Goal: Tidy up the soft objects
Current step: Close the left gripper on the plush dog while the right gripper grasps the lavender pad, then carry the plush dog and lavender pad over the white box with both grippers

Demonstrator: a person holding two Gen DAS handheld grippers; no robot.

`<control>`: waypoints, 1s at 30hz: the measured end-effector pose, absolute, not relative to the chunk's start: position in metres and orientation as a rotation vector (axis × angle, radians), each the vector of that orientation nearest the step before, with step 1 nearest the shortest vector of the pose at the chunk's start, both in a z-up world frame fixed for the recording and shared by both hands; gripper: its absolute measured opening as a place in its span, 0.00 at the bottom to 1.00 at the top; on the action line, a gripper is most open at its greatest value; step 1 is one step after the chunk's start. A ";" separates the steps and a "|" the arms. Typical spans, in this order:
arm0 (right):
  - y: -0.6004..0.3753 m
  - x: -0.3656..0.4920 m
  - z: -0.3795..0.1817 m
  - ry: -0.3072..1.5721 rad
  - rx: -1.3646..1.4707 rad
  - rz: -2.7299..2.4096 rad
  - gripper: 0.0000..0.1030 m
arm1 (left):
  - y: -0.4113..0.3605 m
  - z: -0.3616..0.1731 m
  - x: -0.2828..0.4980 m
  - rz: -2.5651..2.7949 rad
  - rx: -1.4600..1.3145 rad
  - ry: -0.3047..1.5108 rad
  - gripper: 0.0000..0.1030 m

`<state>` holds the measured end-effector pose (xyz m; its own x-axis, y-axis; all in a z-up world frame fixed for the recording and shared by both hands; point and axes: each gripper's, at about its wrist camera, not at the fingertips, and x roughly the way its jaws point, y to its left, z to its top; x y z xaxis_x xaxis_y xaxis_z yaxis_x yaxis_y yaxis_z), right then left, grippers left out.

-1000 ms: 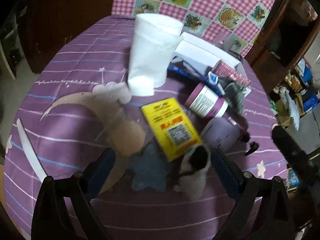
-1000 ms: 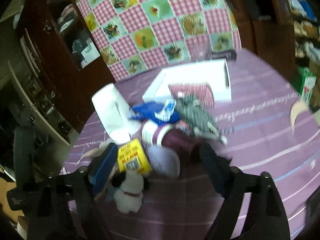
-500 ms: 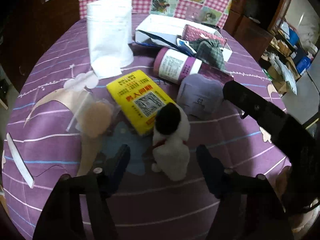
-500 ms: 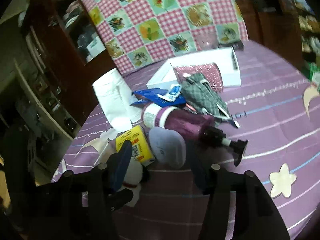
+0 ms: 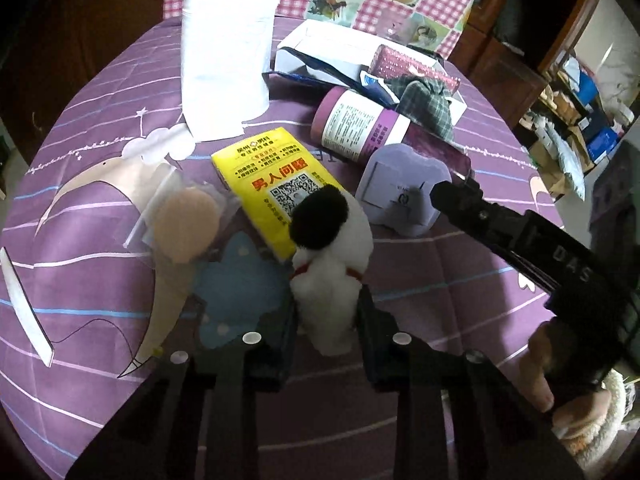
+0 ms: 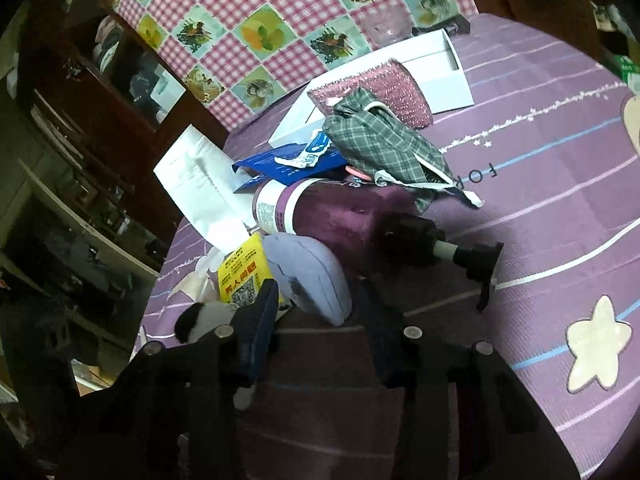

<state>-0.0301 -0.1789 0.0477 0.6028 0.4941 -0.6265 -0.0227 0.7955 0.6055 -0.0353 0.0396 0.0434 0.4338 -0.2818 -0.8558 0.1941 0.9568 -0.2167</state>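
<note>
Fingers [image 5: 288,332] of the left gripper [image 5: 326,332] are spread either side of the plush dog [image 5: 330,268], upright on the bench [image 5: 440,300]. Right gripper [image 6: 320,312] is held apart too, with the lilac pad [image 6: 308,276] between its fingers.

Fluffy plush toy [image 5: 332,264], glossy plastic bottle [image 5: 360,128]

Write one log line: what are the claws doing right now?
left claw: closing around plush dog | right claw: open at lilac pouch | surface: purple tablecloth
</note>
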 end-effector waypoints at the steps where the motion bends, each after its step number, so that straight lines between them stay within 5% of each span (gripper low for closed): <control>1: -0.180 -0.028 0.046 0.882 0.609 0.332 0.41 | 0.039 0.044 -0.035 -0.299 -0.092 1.078 0.25; 12: -0.173 -0.021 0.040 0.878 0.598 0.373 0.14 | 0.038 0.058 -0.041 -0.339 -0.120 1.038 0.25; 19: -0.173 -0.028 0.055 0.838 0.639 0.438 0.10 | 0.053 0.078 -0.052 -0.278 -0.110 1.006 0.25; 30: -0.205 0.013 0.160 0.867 0.659 0.438 0.10 | 0.046 0.197 -0.005 -0.275 -0.036 0.819 0.25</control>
